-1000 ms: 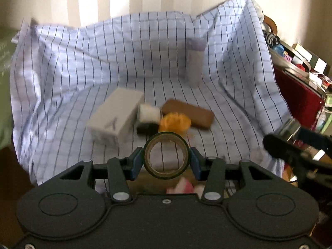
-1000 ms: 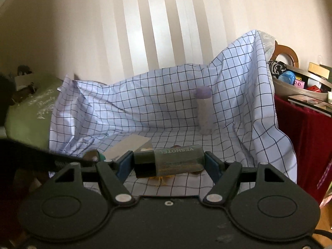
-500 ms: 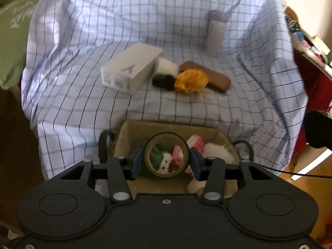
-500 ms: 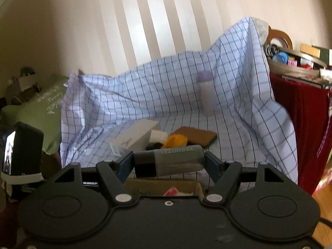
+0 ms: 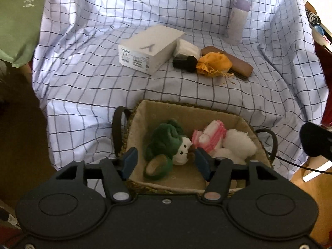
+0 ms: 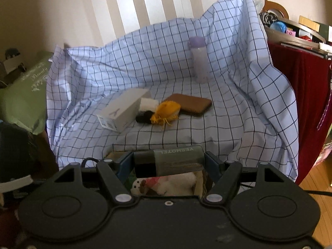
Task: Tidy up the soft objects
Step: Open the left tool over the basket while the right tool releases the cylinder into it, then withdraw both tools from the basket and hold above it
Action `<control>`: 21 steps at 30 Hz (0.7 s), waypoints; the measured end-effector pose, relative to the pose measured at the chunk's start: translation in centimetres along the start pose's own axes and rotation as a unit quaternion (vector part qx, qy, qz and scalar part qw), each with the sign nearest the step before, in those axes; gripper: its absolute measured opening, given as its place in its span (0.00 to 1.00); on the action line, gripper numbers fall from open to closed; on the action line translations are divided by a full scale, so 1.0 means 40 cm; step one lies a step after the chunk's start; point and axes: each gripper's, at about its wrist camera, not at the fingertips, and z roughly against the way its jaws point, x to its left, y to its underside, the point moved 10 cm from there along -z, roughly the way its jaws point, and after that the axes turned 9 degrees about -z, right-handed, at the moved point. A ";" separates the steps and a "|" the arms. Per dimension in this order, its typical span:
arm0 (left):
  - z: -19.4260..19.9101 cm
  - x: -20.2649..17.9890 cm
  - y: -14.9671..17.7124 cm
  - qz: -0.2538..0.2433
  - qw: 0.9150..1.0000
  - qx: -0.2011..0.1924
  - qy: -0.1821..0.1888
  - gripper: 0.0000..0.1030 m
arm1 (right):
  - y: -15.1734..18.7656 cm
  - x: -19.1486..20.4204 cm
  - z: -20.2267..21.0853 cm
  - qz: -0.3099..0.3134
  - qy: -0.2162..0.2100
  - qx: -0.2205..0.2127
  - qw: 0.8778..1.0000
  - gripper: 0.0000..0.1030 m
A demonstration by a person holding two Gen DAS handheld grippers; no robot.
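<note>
Left gripper [image 5: 165, 162] over basket [image 5: 186, 110].

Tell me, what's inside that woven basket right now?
In the basket: a green plush with a white snowman face, a pink-striped cloth, a white fluffy toy and a tape roll. Anything beneath them, or behind the near wall, is hidden.

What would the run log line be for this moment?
left hand-held gripper: open over basket | tape roll: lying in basket | right hand-held gripper: shut on grey-green tube | yellow pouch: on checked cloth
</note>
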 end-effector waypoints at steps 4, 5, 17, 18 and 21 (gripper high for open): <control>0.006 0.018 0.002 0.013 1.000 -0.004 -0.011 0.61 | 0.009 0.001 -0.019 -0.001 0.005 0.015 1.000 0.70; 0.008 0.022 0.004 0.016 1.000 -0.004 -0.014 0.61 | 0.011 0.002 -0.023 0.000 0.005 0.017 1.000 0.70; 0.009 0.030 0.021 0.016 1.000 0.003 -0.025 0.63 | 0.021 0.029 -0.058 0.012 -0.003 0.034 0.999 0.73; 0.009 0.030 0.021 0.015 1.000 0.003 -0.025 0.63 | 0.021 0.030 -0.059 0.012 -0.004 0.034 0.999 0.74; 0.008 0.030 0.023 0.015 1.000 0.004 -0.026 0.63 | 0.021 0.029 -0.061 0.010 -0.003 0.034 0.999 0.75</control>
